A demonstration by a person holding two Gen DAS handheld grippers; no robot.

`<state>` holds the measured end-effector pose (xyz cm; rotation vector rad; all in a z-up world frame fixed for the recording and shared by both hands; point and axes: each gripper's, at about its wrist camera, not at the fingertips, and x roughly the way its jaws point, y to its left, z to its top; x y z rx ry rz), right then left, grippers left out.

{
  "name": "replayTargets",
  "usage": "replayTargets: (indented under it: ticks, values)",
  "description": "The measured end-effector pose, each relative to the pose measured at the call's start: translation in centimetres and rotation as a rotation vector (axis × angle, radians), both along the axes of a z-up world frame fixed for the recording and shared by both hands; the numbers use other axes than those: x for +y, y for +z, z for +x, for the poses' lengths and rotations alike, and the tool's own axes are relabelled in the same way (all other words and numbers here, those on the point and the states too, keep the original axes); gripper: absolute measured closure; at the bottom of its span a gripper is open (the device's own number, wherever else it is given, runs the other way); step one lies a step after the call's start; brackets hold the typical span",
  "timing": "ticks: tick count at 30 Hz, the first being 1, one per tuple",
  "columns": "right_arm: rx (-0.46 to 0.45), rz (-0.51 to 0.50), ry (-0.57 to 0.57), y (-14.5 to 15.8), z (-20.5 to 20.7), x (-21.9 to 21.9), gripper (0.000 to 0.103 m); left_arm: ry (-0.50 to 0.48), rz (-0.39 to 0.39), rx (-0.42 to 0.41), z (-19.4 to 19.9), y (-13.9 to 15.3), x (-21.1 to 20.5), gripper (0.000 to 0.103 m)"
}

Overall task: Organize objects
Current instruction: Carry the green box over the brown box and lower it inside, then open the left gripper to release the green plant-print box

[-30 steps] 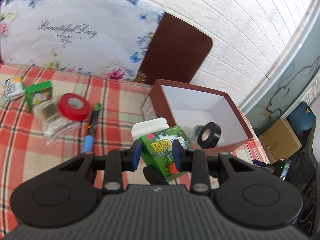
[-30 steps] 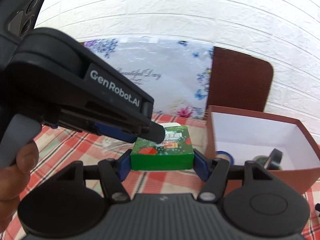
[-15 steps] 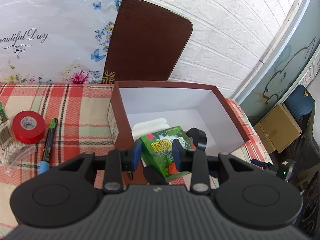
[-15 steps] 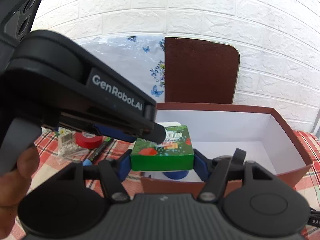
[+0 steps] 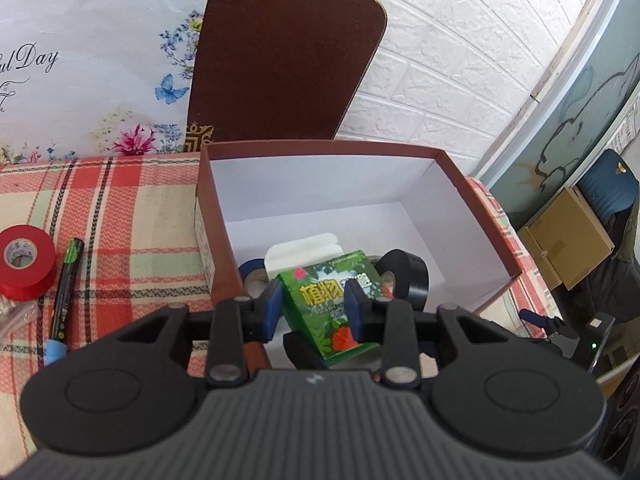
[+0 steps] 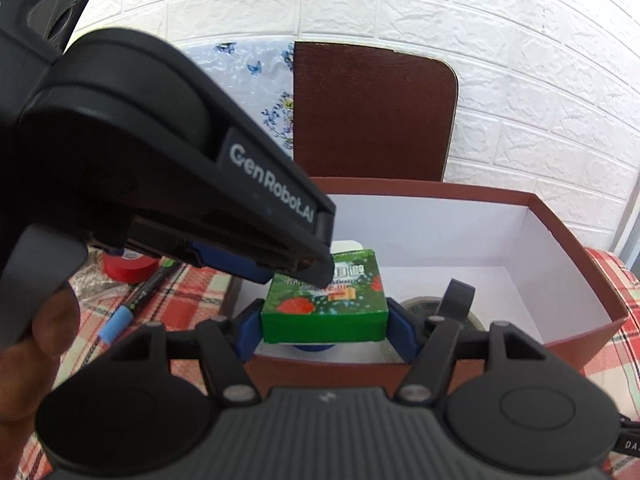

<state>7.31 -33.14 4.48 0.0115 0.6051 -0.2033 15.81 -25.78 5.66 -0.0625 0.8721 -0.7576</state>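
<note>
Both grippers are shut on one green box with a strawberry print [image 5: 336, 300], held above the near-left part of the open brown cardboard box [image 5: 472, 200]. My left gripper [image 5: 314, 308] clamps its narrow sides from above. My right gripper [image 6: 324, 326] clamps its wide sides [image 6: 324, 308]. Inside the brown box [image 6: 572, 264] lie a black tape roll [image 5: 404, 268], a blue tape roll [image 5: 250, 270] and a grey roll [image 6: 424, 306]. A white flap sticks out of the green box's far end.
On the checked tablecloth [image 5: 120, 216] left of the brown box lie a red tape roll [image 5: 26, 256], a marker with a blue cap [image 5: 64, 300] and a clear bag. The brown lid [image 5: 288, 52] and a flowered board lean against the white brick wall.
Both grippers have carried the green box to the right, from over the tablecloth to over the inside of the brown box. The grip has not changed.
</note>
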Motion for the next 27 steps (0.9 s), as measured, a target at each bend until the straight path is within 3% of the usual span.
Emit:
replayTargets:
  ticks: [20, 27]
  values:
    - [-0.009, 0.025, -0.03, -1.1, 0.4, -1.8, 0.041, -0.028, 0.016, 0.022, 1.2, -0.9, -3.2, 0.068]
    - [-0.012, 0.02, -0.044, -1.1, 0.2, -1.9, 0.037, -0.027, 0.025, 0.022, 1.1, -0.9, -3.4, 0.068]
